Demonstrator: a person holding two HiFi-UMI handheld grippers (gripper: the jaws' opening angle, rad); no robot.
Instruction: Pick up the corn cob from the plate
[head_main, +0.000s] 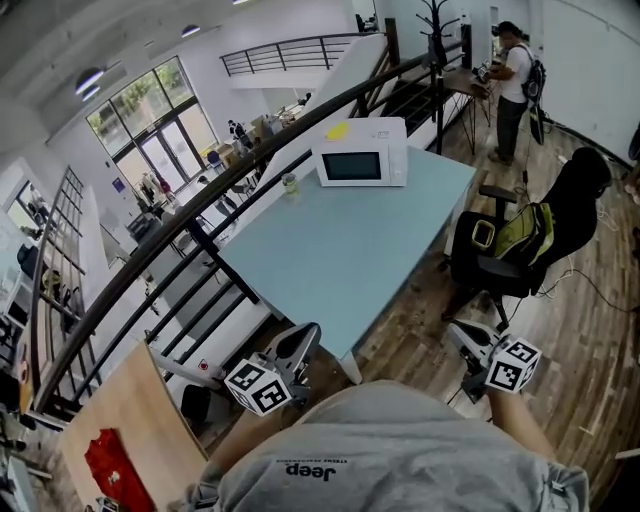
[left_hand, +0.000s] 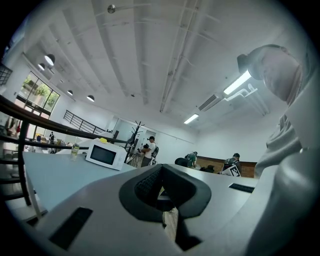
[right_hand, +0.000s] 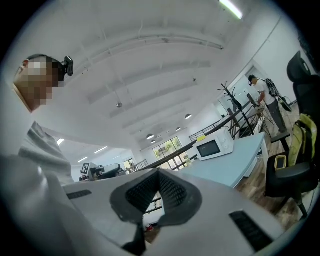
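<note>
Blue table ahead; left gripper, right gripper both closed.

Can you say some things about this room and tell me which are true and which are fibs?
1. A white microwave stands on the light blue table. True.
2. A corn cob lies on that table. False: no corn cob or plate shows in any view.
3. The left gripper is open wide. False: its jaws are together, with nothing between them.
4. A green bag sits on the black chair beside the table. True.
5. The microwave's door hangs open. False: it is shut.
</note>
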